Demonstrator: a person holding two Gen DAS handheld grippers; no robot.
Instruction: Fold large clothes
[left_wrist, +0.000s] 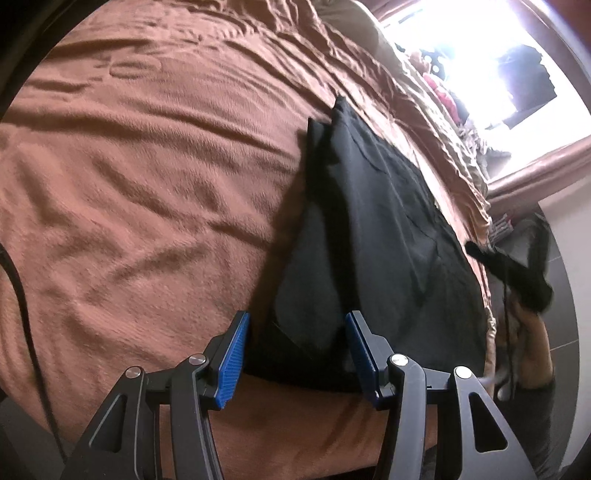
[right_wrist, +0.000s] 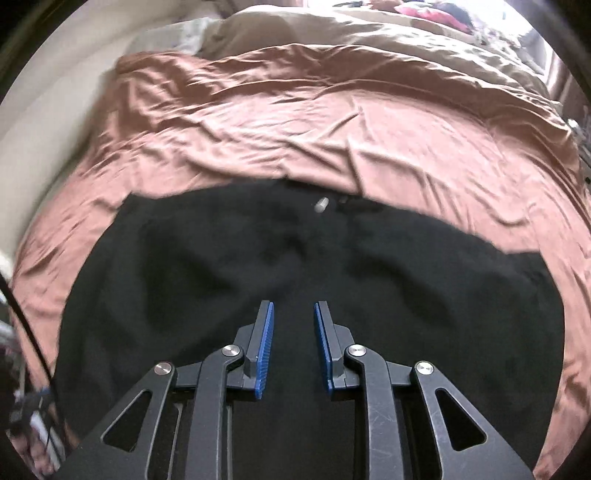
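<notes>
The black garment (right_wrist: 295, 266) lies spread on the brown blanket (right_wrist: 332, 122) of the bed. It fills the middle and 6 o'clock part of the right wrist view. It looks soft and floppy, likely light, so it will sag and bunch when lifted. The best places to hold are probably its edges and corners.

The left gripper (left_wrist: 297, 347) is open and holds nothing, with a corner of the cloth at 12 o'clock. The right gripper (right_wrist: 293, 332) hangs over the cloth with its jaws a little apart, also holding nothing.
</notes>
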